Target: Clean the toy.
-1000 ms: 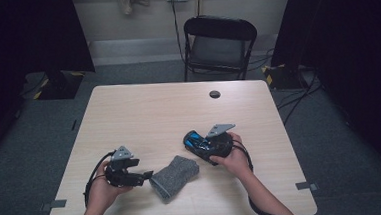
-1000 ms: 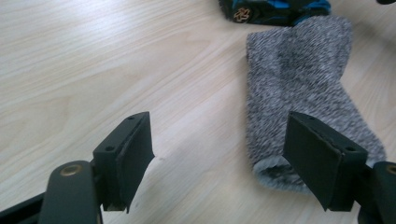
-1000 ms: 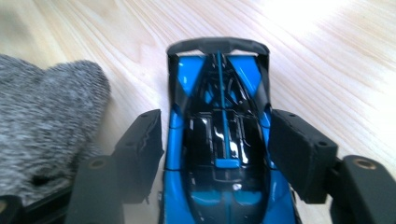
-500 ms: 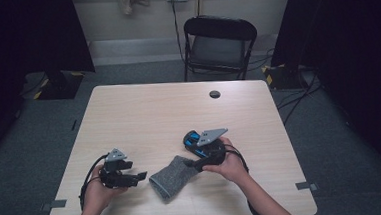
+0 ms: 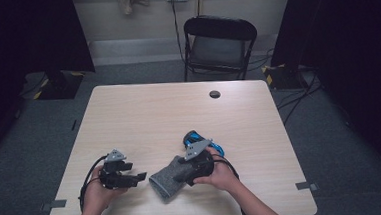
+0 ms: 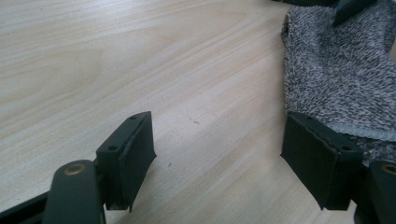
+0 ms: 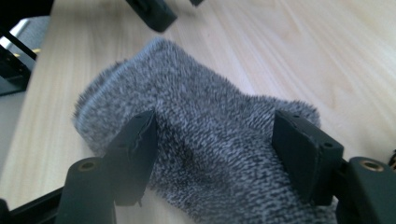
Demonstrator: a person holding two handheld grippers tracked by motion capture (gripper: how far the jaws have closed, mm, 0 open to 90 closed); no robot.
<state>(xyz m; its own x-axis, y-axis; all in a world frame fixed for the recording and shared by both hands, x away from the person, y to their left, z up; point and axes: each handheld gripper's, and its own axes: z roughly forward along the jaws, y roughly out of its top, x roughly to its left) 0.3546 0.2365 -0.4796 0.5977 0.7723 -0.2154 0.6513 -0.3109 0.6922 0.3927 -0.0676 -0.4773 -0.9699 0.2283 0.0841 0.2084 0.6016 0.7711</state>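
Observation:
A grey knitted sock (image 5: 169, 180) lies flat near the table's front edge, its cuff towards the person. My right gripper (image 5: 183, 171) reaches over it from the right. In the right gripper view its jaws (image 7: 215, 119) stand wide apart with the sock (image 7: 210, 140) under and between them, and the pads do not press on it. My left gripper (image 5: 138, 177) rests low on the table just left of the sock, open. In the left gripper view the gap (image 6: 219, 123) holds bare wood, and the sock's edge (image 6: 341, 79) lies beside the right-hand jaw.
A blue and black thing (image 5: 194, 137) lies on the table just behind my right gripper. The wooden table (image 5: 178, 108) has a small dark round cap (image 5: 214, 94) near its far edge. A black folding chair (image 5: 219, 45) stands beyond it.
My right gripper has moved left and nearer the front edge, from beside the blue thing to over the sock. The left gripper and the sock have hardly shifted.

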